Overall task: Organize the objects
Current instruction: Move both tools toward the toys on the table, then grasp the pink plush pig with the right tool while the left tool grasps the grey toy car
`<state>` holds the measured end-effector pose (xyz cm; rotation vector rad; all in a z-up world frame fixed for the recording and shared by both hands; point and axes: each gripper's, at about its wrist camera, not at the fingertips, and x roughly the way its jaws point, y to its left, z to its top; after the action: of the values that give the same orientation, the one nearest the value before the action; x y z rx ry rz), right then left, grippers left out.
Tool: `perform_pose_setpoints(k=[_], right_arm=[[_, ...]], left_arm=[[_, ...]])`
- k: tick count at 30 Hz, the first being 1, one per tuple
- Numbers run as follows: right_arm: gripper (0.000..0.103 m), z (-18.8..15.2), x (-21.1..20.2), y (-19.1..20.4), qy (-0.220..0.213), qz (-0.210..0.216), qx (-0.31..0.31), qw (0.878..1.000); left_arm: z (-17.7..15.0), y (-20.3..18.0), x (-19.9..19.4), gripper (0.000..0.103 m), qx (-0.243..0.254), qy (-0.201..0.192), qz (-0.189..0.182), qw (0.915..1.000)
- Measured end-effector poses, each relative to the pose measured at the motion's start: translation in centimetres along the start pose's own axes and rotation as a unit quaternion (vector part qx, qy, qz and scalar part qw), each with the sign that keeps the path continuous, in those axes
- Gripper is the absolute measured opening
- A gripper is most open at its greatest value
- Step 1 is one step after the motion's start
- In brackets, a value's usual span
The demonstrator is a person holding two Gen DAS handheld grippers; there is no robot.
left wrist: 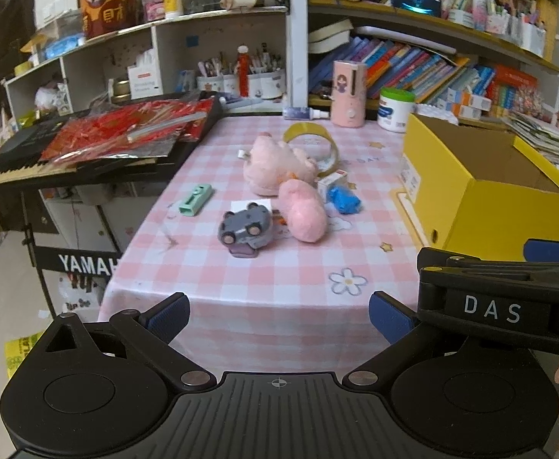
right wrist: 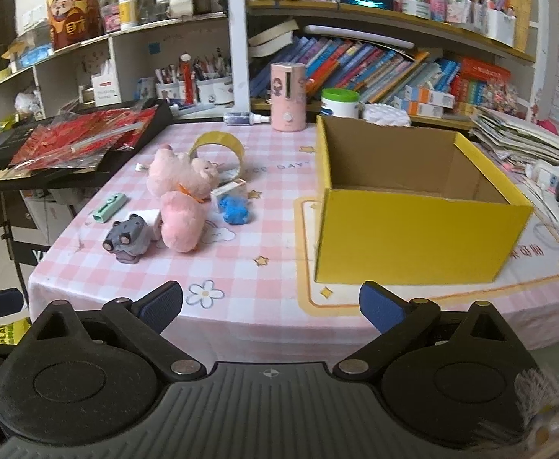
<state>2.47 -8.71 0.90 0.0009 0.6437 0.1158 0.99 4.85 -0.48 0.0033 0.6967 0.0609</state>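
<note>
Loose items lie on a pink checked tablecloth [left wrist: 264, 290] [right wrist: 264, 229]: a pink plush toy [left wrist: 279, 164] [right wrist: 180, 176], a second pink plush piece [left wrist: 304, 212] [right wrist: 181, 222], a grey toy car [left wrist: 246, 227] [right wrist: 128, 243], a mint-green stapler [left wrist: 196, 199] [right wrist: 109, 206], a blue crumpled thing [left wrist: 343, 199] [right wrist: 235, 208], a small white box [left wrist: 333, 183] [right wrist: 229, 189] and a yellow tape ring [left wrist: 312, 141] [right wrist: 218, 145]. An open, empty yellow cardboard box [left wrist: 482, 191] [right wrist: 417, 229] stands on the right. My left gripper [left wrist: 279, 315] and right gripper [right wrist: 271, 306] hover open at the table's near edge, holding nothing.
A Yamaha keyboard [left wrist: 88, 160] [right wrist: 49, 160] covered with red packets juts out on the left. Behind the table stand a pink cylinder [left wrist: 348, 93] [right wrist: 289, 95], a white tub [left wrist: 394, 109] [right wrist: 338, 103] and crowded bookshelves [right wrist: 394, 57]. The right gripper's body [left wrist: 509, 302] crosses the left wrist view.
</note>
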Motion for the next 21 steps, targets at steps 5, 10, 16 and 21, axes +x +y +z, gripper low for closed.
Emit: perform_pose_setpoints(k=[5, 10, 16, 21], right_arm=[[0.091, 1.0, 1.3, 0.9, -0.006, 0.027, -0.017, 0.999], [0.089, 2.3, 3.0, 1.8, -0.006, 0.05, -0.035, 0.998], [0.082, 4.5, 6.0, 2.5, 0.001, 0.083, -0.042, 0.996], [0.076, 6.6, 9.9, 2.8, 0.038, 0.11, -0.031, 0.993]], left_arm=[[0.6, 1.1, 1.1, 0.101, -0.018, -0.002, 0.007, 0.9998], [1.3, 2.1, 2.5, 0.101, -0.02, -0.009, 0.033, 0.9992], [2.2, 2.6, 4.6, 0.101, -0.023, 0.006, 0.045, 0.9987], [2.9, 3.0, 6.9, 0.101, -0.027, 0.029, 0.056, 0.9976]])
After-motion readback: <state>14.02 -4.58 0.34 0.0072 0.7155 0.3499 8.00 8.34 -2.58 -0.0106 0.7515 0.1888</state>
